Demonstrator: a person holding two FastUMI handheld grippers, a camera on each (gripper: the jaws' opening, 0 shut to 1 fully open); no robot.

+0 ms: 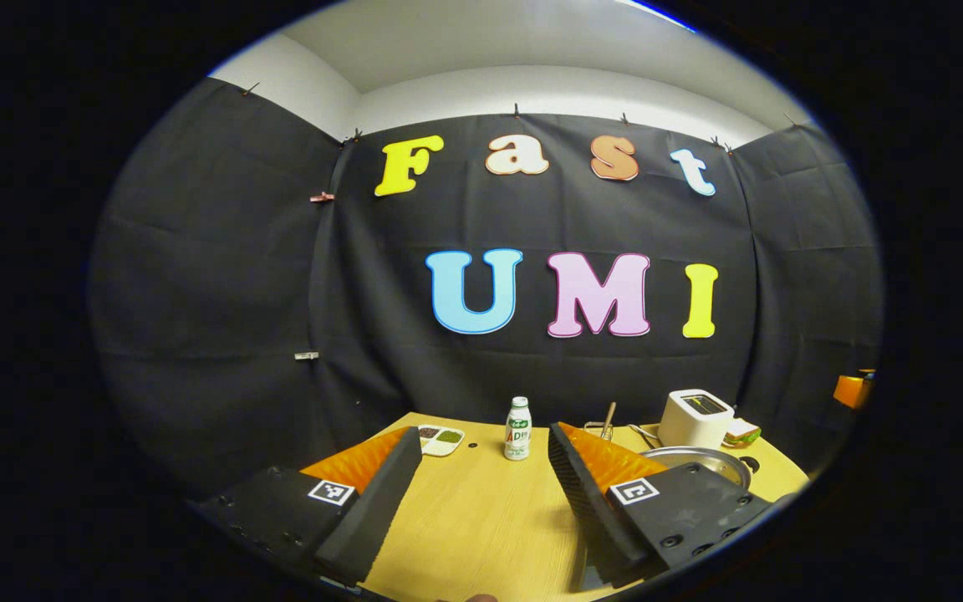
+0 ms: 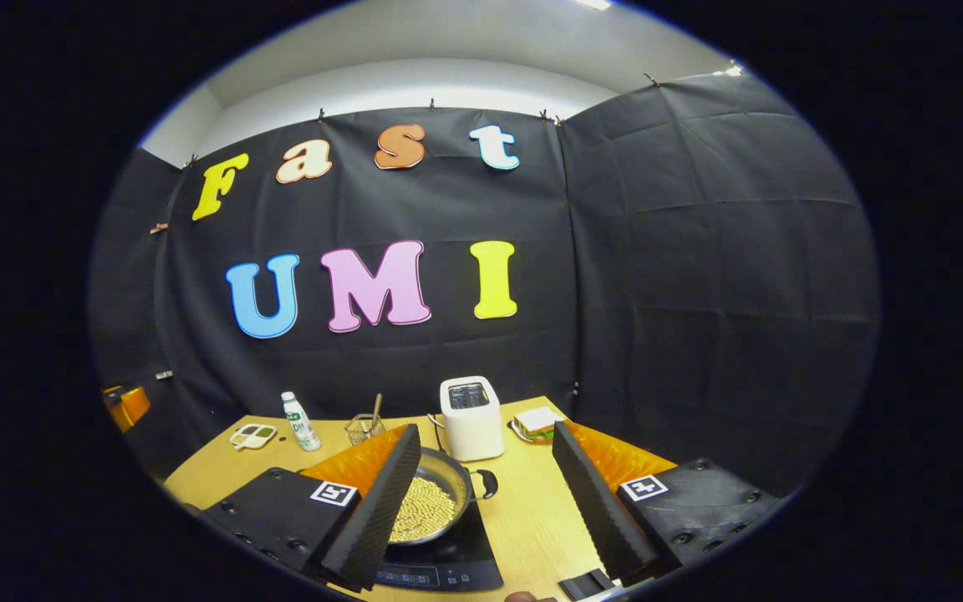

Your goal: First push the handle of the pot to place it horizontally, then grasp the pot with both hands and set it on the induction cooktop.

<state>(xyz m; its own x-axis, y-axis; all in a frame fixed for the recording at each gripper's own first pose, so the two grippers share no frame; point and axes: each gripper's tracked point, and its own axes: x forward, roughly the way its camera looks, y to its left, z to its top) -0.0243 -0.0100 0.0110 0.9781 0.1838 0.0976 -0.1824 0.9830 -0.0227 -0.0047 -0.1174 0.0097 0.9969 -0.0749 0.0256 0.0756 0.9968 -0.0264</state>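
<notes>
The round steel pot (image 2: 435, 502), filled with pale grains, sits on the black induction cooktop (image 2: 448, 564) at the near edge of the light wooden worktop (image 2: 523, 518). The left gripper (image 1: 481, 477) and right gripper (image 2: 486, 481) hover above the worktop, jaws apart, gripping nothing. A white toaster (image 2: 471, 416) stands behind the pot.

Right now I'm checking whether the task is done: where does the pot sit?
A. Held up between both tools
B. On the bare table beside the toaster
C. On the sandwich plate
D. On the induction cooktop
D: the pot rests on the induction cooktop, with no tool touching it.
</notes>
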